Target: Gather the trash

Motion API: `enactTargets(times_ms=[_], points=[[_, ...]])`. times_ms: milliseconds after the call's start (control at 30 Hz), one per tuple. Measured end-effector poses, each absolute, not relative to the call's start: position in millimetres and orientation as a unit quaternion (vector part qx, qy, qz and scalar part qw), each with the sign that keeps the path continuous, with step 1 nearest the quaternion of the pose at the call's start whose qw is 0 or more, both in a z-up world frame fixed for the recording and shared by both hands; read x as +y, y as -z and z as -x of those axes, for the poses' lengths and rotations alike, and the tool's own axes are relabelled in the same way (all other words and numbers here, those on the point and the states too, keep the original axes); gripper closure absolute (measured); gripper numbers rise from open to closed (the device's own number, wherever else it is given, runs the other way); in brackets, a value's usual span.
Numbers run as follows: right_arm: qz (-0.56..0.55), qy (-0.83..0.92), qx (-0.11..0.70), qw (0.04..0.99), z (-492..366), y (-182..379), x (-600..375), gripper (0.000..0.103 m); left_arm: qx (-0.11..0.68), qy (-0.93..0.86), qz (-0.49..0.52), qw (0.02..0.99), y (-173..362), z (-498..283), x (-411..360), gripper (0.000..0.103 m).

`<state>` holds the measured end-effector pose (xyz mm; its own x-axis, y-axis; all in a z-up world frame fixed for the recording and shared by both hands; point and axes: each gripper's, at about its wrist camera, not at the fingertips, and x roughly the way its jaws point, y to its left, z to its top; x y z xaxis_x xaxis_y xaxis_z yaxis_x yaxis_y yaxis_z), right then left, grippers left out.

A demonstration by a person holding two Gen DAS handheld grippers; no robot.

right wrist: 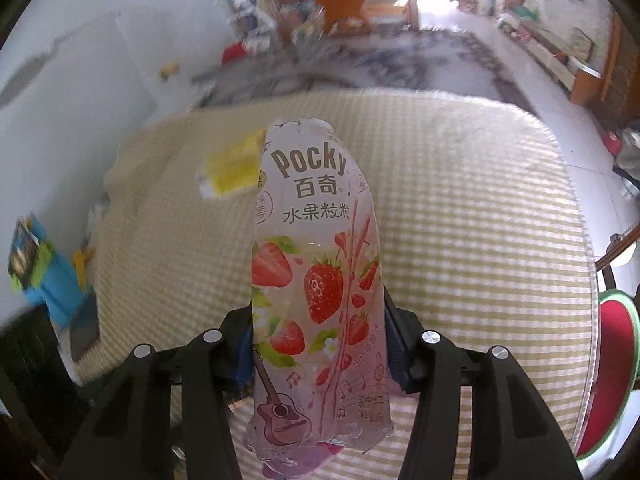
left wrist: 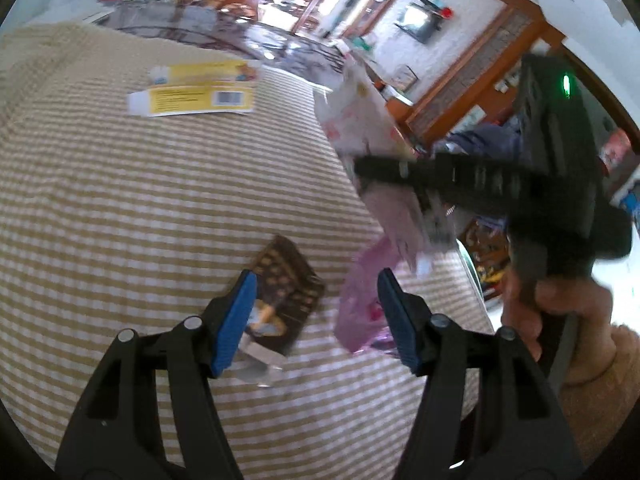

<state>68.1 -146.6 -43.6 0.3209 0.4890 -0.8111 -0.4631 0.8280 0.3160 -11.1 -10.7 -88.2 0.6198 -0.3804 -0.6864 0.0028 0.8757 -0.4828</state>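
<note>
Only right wrist shows Pocky box (right wrist: 316, 272) print, tool-clamped.

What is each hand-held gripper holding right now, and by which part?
The right hand-held gripper holds the pink Pocky wrapper, clamped across its lower half. The left hand-held gripper holds nothing; its jaws stand open above the striped cloth.

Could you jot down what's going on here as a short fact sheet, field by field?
Place: striped cloth over a flat surface
Right gripper: jaws shut on a strawberry Pocky wrapper, held up off the cloth
Left gripper: jaws open, nothing between them, above the cloth
Litter on the cloth: dark snack packet, pink wrapper, flattened yellow box
Person: a hand holding the right gripper's handle
</note>
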Motion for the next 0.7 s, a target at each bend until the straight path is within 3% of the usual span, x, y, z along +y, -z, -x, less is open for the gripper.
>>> enactTargets(times_ms=[133,400,633,700], points=[[-0.07,-0.314,0.494,0.808,-70,28,-159,0.053,0.417,0.129,0.198,0.878,85,12,-27,0.039],[-0.076,-0.308,0.428,0.846,-51,-12,-214,0.051,0.41,0.134,0.193,0.881,85,14,-28,0.037],[-0.101,-0.262,0.415,0.865,-37,18,-272,0.05,0.417,0.138,0.152,0.886,79,6,-47,0.037],[-0.127,-0.245,0.443,0.853,-42,35,-281,0.051,0.42,0.139,0.11,0.89,78,3,-65,0.037]])
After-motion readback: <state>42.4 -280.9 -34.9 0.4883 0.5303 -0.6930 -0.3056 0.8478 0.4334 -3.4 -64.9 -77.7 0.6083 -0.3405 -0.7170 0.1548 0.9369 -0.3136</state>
